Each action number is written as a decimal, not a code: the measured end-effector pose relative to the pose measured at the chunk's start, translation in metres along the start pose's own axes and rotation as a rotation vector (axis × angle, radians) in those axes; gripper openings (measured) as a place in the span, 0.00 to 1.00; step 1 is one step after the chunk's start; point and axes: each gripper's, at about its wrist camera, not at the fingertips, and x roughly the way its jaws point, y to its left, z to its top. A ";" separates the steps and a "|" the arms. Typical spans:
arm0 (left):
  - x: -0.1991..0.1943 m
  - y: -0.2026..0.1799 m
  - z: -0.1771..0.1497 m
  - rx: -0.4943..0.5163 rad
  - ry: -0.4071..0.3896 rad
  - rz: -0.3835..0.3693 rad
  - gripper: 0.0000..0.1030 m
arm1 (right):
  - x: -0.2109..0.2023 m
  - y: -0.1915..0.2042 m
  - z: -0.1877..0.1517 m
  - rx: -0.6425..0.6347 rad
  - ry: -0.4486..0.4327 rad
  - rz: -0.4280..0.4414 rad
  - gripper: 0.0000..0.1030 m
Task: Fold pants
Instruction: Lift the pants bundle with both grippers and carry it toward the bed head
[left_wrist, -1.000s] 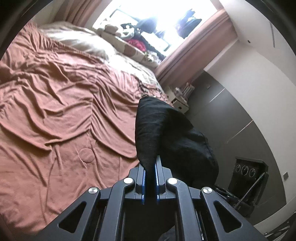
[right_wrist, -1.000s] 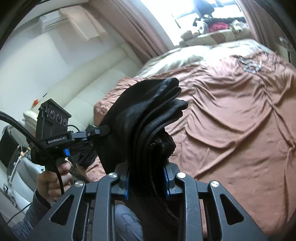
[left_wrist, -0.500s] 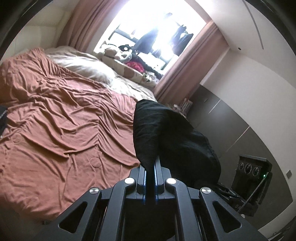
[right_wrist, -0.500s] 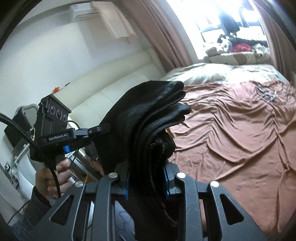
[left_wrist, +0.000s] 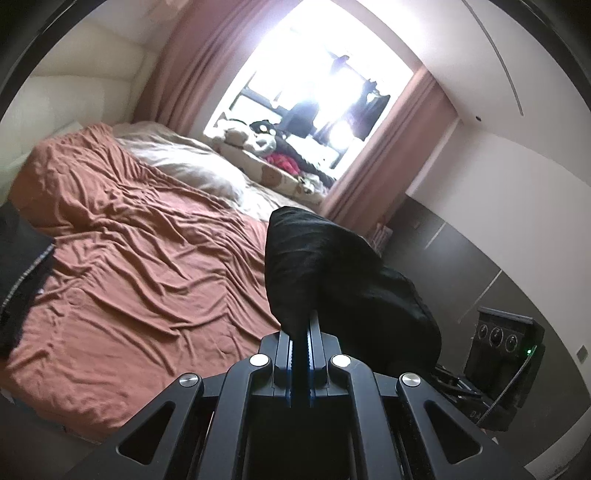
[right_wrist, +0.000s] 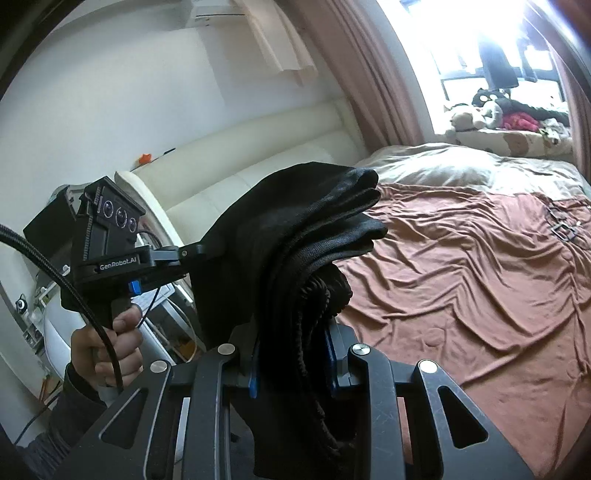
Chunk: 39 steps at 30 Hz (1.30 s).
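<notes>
Black pants (left_wrist: 325, 273) hang in the air between both grippers, above the near edge of the bed. My left gripper (left_wrist: 303, 332) is shut on a thin edge of the fabric. My right gripper (right_wrist: 293, 354) is shut on a thick bunch of several layers of the pants (right_wrist: 306, 236), which drape over and below its jaws. In the right wrist view the left gripper (right_wrist: 207, 251) shows at the left, clamped on the far edge of the cloth, held by a hand (right_wrist: 107, 339). The other gripper's body (left_wrist: 506, 343) shows at the right of the left wrist view.
A bed with a wrinkled rust-brown cover (left_wrist: 140, 266) (right_wrist: 480, 280) lies ahead, pillows (left_wrist: 192, 166) at its head. Plush toys (right_wrist: 480, 107) sit on the window sill under pink curtains. A cream padded headboard (right_wrist: 258, 155) runs along the left. A dark item (left_wrist: 18, 273) lies at the bed's left edge.
Both grippers have lifted and tilted upward with the pants; the bed sits lower in both views and more of the window and walls shows. Both grips stay unchanged.
</notes>
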 end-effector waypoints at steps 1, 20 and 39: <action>-0.004 0.005 0.002 -0.003 -0.006 0.005 0.05 | 0.004 0.002 0.001 -0.008 0.002 0.002 0.22; -0.125 0.133 0.040 -0.022 -0.156 0.141 0.05 | 0.144 0.068 0.022 -0.055 0.050 0.112 0.22; -0.192 0.299 0.066 -0.148 -0.288 0.328 0.05 | 0.343 0.140 0.053 -0.264 0.200 0.272 0.22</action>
